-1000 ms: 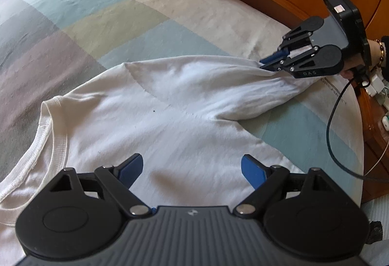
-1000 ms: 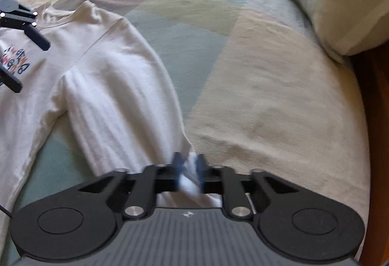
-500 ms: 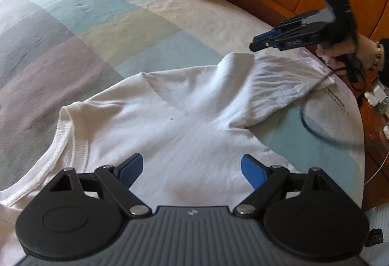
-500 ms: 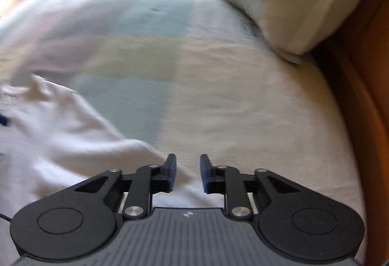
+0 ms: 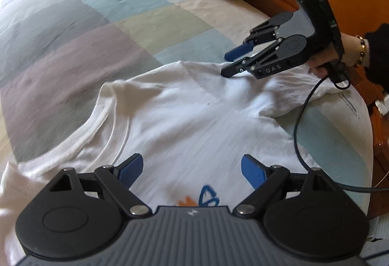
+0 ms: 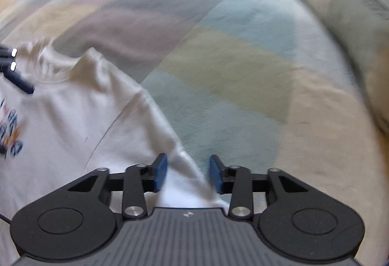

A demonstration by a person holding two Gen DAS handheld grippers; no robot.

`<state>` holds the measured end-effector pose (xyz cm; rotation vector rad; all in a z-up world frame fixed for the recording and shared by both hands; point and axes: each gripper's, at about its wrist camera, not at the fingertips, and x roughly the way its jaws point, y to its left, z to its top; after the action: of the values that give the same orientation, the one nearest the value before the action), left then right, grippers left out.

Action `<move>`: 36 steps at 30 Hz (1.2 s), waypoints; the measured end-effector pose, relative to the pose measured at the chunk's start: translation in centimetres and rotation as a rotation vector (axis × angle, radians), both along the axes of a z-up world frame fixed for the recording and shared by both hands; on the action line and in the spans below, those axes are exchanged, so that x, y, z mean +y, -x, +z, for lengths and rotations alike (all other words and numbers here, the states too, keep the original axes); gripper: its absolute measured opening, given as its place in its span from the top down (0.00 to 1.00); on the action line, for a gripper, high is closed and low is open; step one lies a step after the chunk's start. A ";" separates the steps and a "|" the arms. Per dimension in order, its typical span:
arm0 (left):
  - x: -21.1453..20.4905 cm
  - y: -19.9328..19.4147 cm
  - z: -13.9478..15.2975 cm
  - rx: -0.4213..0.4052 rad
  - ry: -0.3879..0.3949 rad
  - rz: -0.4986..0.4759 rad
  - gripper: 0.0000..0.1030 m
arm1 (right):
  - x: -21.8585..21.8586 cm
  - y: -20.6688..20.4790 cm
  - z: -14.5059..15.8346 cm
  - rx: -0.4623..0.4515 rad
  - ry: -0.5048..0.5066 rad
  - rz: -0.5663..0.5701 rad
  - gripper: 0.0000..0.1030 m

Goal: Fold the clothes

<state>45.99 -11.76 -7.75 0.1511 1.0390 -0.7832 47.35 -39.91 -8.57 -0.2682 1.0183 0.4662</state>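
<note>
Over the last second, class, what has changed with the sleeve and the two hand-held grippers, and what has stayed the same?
The right hand-held gripper let go of the sleeve, opened, and moved inward over the shirt. The sleeve, stretched out before, now lies bunched and folded back on itself. The left hand-held gripper stayed open over the shirt's chest, holding nothing.

right claw [image 6: 186, 173] agape, white shirt [image 6: 73, 124], bedspread [image 6: 231, 71]
</note>
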 end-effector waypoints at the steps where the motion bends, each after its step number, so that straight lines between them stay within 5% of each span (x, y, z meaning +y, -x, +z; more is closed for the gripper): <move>1: 0.3 0.1 0.0 0.001 0.001 0.006 0.15 | 0.1 -0.1 0.1 0.019 -0.016 0.021 0.96; 4: 1.0 0.2 0.0 0.001 0.001 0.020 0.15 | 1.0 -0.5 0.3 -0.012 0.036 0.040 0.97; 8: 1.6 0.4 0.2 -0.005 0.000 0.034 0.15 | 0.4 -2.9 0.7 -0.060 0.039 -0.103 0.96; 12: 2.2 0.5 0.4 -0.010 0.000 0.049 0.15 | -1.8 -0.2 3.5 -0.083 -0.097 -0.250 0.85; 14: 2.5 0.5 0.5 -0.013 -0.001 0.056 0.15 | -2.8 1.8 4.9 -0.092 -0.153 -0.317 0.73; 19: 2.5 0.9 -0.1 -0.010 -0.026 0.055 0.15 | -3.5 9.5 3.7 -0.075 -0.076 -0.490 0.65; 22: 2.1 1.3 -0.7 0.003 -0.050 0.042 0.15 | -4.3 13.4 1.8 -0.052 -0.033 -0.602 0.36; 30: 1.6 2.0 -0.8 0.027 -0.091 0.014 0.15 | -9.7 18.8 2.8 -0.036 -0.076 -0.800 0.36; 36: 0.2 1.8 -0.4 0.014 -0.091 0.002 0.15 | -21.2 19.6 2.9 -0.152 0.064 -1.107 0.38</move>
<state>44.21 -11.54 -8.19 0.2227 1.0881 -0.7365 27.70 -61.09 -5.68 0.2183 0.8841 -0.5829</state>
